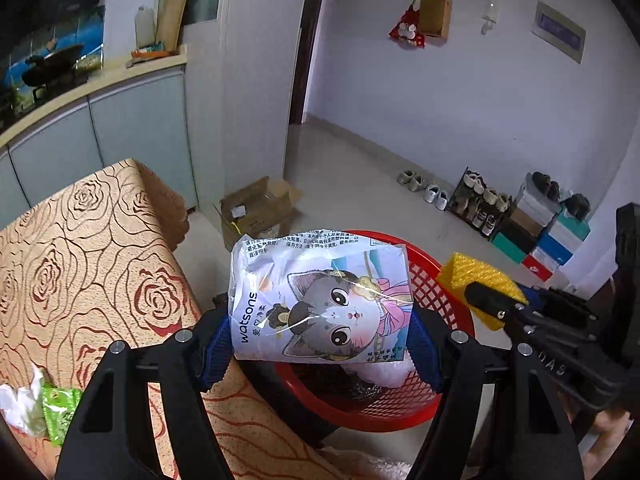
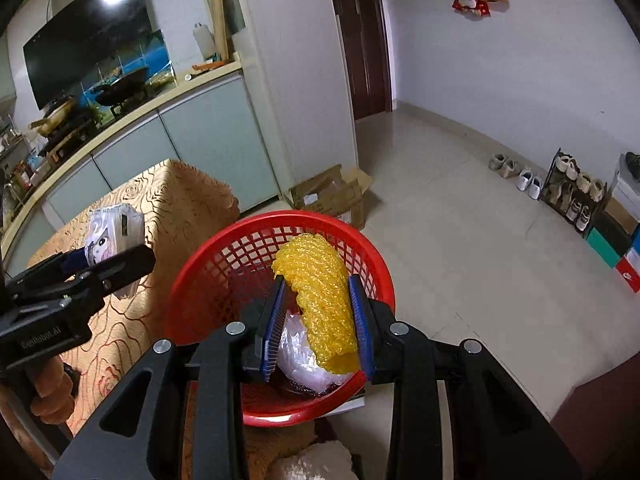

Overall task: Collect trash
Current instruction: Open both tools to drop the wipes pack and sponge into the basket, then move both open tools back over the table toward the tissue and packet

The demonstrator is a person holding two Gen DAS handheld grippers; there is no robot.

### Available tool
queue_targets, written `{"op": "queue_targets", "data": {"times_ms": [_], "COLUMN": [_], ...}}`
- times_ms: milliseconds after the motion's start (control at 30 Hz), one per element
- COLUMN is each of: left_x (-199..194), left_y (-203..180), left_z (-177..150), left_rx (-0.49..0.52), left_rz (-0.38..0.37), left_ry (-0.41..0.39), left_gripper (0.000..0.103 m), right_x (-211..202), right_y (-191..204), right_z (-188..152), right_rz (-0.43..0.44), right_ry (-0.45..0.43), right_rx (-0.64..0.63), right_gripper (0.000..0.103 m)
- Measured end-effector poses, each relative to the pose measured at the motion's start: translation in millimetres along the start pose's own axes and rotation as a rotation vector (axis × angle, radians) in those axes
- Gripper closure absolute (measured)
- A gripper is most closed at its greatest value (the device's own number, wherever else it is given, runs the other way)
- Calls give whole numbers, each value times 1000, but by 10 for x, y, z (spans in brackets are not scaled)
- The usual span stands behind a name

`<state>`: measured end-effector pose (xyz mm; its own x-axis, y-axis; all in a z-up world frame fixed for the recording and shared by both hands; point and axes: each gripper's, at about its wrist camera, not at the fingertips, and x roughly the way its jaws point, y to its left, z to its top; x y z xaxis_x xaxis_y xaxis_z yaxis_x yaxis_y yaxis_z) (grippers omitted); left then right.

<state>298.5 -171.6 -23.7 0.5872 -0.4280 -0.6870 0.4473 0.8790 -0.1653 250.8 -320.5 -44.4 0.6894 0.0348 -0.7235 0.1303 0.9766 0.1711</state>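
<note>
My left gripper (image 1: 320,340) is shut on a white Watsons wrapper with a cat picture (image 1: 320,300) and holds it over the near edge of a red mesh basket (image 1: 432,288). My right gripper (image 2: 318,324) is shut on a yellow bubbly foam piece (image 2: 320,296) and holds it above the same red basket (image 2: 224,264). A clear crumpled plastic bag (image 2: 300,356) lies inside the basket. The right gripper with the yellow piece (image 1: 476,276) shows at the right of the left wrist view. The left gripper with the wrapper (image 2: 108,236) shows at the left of the right wrist view.
A table with a rose-patterned cloth (image 1: 80,248) stands left of the basket; a green packet (image 1: 60,408) and white tissue (image 1: 20,400) lie on it. An open cardboard box (image 1: 256,208) and a shoe rack (image 1: 480,200) stand on the tiled floor.
</note>
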Motion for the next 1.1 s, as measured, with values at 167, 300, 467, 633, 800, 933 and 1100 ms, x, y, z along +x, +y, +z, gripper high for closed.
{"op": "queue_targets", "data": {"times_ms": [167,300,467,633,800,933,1100], "left_x": [61,89,61,1,-175,-336,-578], "left_y": [18,41,79,92,111,110,134], "left_z": [33,40,34,44,65,70,83], "left_rx": [-8,-13,-22,-29,-29,-21,-12], "left_rz": [-18,-30,-49,-56,-37,-12,29], "left_ry": [8,12,7,-1,-40,-71,-113], "left_gripper": [33,32,27,24,22,22,22], "right_x": [110,159,172,129,41,-59,-222], "right_y": [52,117,124,151,137,143,197], "right_z": [-16,-47,-69,-61,-48,-40,-7], "right_rz": [10,12,14,5,3,8,20], "right_ry": [25,29,38,17,-3,-21,-52], "right_rx": [-15,-27,-24,-23,-15,-9,-14], "right_gripper": [67,62,55,48,48,48,47]}}
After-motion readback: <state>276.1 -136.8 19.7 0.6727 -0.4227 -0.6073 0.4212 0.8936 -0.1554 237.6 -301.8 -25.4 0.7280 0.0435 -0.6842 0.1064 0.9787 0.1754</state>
